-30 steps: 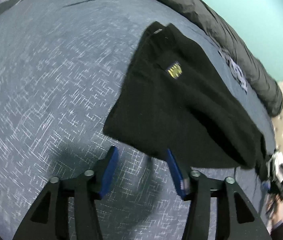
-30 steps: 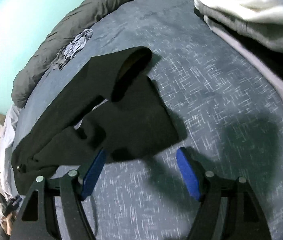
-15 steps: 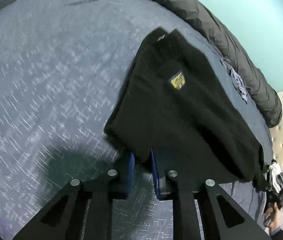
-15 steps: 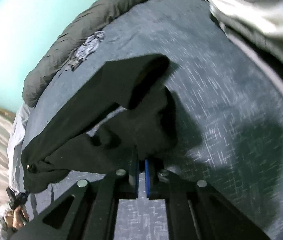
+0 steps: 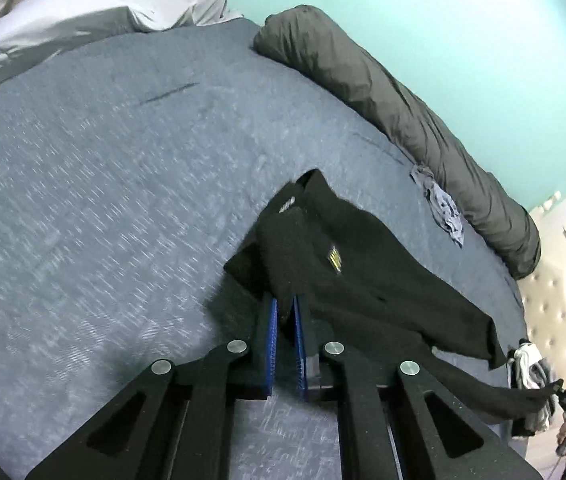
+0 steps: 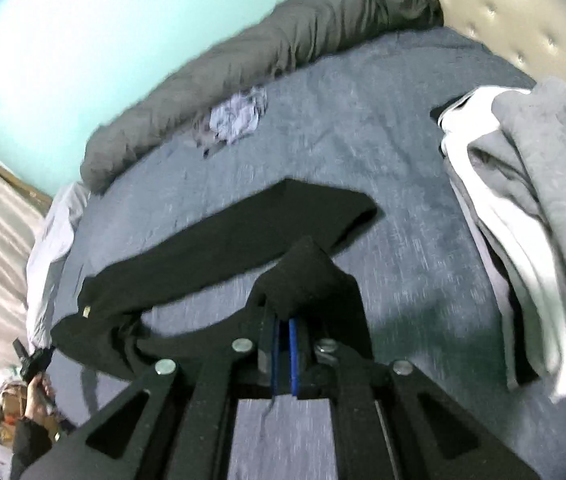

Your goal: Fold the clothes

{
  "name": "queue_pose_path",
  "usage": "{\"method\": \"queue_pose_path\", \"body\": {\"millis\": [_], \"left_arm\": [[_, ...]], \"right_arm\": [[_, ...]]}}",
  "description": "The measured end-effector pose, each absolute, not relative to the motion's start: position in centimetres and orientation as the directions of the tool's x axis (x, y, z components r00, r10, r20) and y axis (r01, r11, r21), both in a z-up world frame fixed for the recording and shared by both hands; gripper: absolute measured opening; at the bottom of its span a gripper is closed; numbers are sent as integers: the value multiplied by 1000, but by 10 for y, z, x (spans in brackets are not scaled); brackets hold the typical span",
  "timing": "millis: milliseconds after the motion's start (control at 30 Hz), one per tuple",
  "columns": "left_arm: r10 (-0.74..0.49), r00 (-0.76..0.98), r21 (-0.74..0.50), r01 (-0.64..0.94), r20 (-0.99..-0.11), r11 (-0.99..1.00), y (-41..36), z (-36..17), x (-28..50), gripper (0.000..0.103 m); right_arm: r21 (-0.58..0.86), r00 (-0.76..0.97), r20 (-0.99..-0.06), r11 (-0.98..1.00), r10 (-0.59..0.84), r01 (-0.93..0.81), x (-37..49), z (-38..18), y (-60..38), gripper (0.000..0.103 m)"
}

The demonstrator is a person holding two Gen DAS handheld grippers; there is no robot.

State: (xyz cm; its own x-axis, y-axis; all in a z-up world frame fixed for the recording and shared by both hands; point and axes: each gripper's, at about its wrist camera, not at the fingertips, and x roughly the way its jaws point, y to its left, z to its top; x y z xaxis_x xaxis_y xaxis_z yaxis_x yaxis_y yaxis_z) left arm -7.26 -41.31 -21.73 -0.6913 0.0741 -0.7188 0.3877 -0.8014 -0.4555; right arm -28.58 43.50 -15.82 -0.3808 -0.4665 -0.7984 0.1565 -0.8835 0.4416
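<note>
A black shirt [image 5: 363,280] with a small yellow chest badge hangs stretched above the blue-grey bed [image 5: 103,200]. My left gripper [image 5: 286,304] is shut on one bottom corner of it. My right gripper [image 6: 285,320] is shut on the other corner, where the cloth bunches over the blue pads. In the right wrist view the black shirt [image 6: 223,240] sags between both grippers, with its far part near the bed. The other gripper shows small at the edge of each view.
A rolled dark grey duvet [image 5: 403,120] lies along the teal wall. A small crumpled light cloth [image 6: 235,118] sits beside it. A pile of grey and white clothes [image 6: 523,208] lies at the right. A pale pillow [image 5: 83,12] is far left. A tufted headboard [image 6: 503,12] stands behind.
Both grippers closed on the shirt's bottom corners, then lifted it off the bed. The shirt went from lying flat to hanging stretched between them.
</note>
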Motion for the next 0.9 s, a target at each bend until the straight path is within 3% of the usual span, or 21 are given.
{"method": "queue_pose_path", "body": {"millis": [133, 267, 300, 400, 433, 500, 900], "left_arm": [[86, -667, -443, 387, -740, -809, -408, -228, -64, 8], [86, -642, -429, 401, -762, -810, -403, -244, -63, 8], [86, -638, -426, 402, -765, -811, -401, -247, -63, 8], [83, -631, -416, 400, -771, -817, -398, -252, -63, 8], [81, -631, -412, 399, -772, -819, -398, -251, -63, 8], [76, -631, -403, 394, -772, -826, -396, -249, -64, 8], [60, -622, -378, 392, -781, -839, -392, -248, -66, 8]], "right_arm": [[368, -289, -880, -926, -376, 85, -283, -182, 437, 4], [347, -244, -909, -938, -339, 8, -283, -229, 434, 17], [317, -243, -918, -948, -312, 20, -281, -234, 431, 24], [239, -267, -931, -968, -249, 70, -277, -244, 425, 33], [229, -282, -928, -970, -242, 78, -275, -246, 426, 43], [249, -283, -919, -961, -274, 122, -266, -253, 426, 50], [150, -179, -964, -956, -198, 250, -234, -333, 414, 57]]}}
